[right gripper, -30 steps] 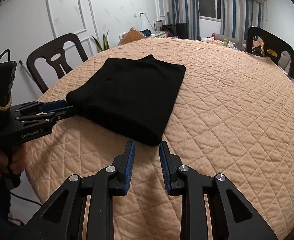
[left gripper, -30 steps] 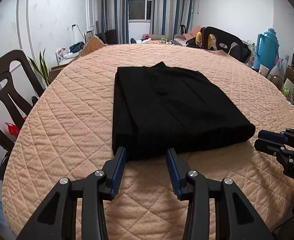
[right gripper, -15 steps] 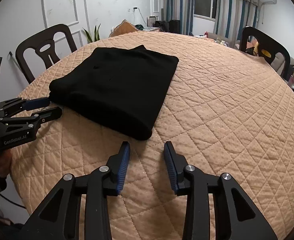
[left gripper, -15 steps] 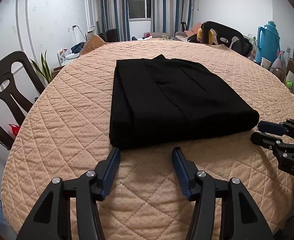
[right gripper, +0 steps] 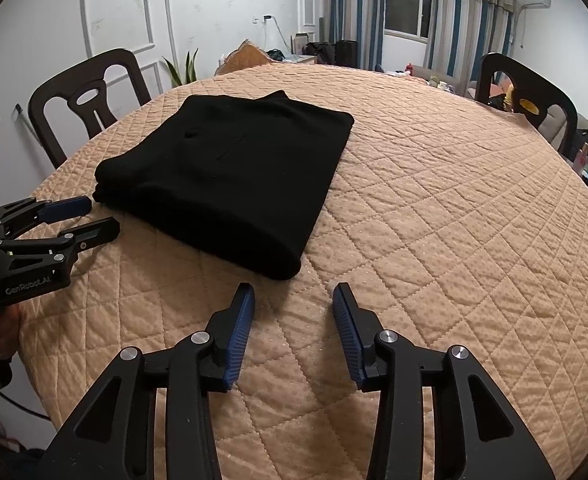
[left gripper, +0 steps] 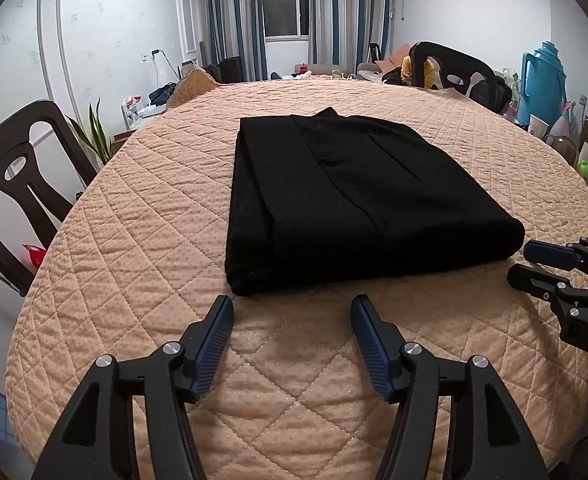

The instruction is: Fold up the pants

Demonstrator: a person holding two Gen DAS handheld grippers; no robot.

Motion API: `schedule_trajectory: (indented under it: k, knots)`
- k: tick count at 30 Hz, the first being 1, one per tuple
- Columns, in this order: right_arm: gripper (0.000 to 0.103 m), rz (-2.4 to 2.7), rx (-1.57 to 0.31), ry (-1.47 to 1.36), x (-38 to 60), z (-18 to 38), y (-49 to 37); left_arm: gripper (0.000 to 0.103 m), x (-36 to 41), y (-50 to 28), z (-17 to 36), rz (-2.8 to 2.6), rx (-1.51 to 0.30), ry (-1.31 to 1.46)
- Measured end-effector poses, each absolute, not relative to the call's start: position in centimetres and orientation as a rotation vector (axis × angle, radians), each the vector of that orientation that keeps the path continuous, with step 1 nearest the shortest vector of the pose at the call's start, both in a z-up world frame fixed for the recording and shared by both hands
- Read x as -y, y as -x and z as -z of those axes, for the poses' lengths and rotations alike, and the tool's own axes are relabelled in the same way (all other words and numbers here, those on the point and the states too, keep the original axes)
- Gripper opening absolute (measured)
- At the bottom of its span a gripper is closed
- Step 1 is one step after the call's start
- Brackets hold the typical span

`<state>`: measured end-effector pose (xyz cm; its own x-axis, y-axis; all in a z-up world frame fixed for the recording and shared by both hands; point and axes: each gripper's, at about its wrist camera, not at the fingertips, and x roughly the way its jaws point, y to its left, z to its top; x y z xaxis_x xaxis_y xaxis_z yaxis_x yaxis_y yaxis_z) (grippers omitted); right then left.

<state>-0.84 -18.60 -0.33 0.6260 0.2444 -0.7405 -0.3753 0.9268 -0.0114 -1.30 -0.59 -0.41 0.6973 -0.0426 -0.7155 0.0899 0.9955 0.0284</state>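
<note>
The folded black pants (left gripper: 357,200) looked soft and probably floppy, best pinched at the near corners; left gripper (left gripper: 292,312) and right gripper (right gripper: 294,300) had just been opening, nothing between their jaws.

The folded black cloth pants (left gripper: 357,200) lie plain and unpatterned on the round table's peach-tan quilted cover (left gripper: 142,240), stitched in a diamond grid with fine dots. Nearest the pants, both black plastic grippers carry ribbed blue pads (left gripper: 214,344). Beyond the table hang grey, white and blue striped curtains (left gripper: 230,20), beside dark brown wooden chairs (left gripper: 14,172) and a teal plastic jug (left gripper: 543,80).
</note>
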Motion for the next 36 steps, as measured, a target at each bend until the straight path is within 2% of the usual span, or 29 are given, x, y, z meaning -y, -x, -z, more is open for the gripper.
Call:
schedule_trajectory:
  k: [36]
  knots:
    - [0.046, -0.356, -0.815, 0.168, 18.55, 0.27, 0.99, 0.074, 0.39, 1.1, 0.71, 0.05, -0.812, -0.058]
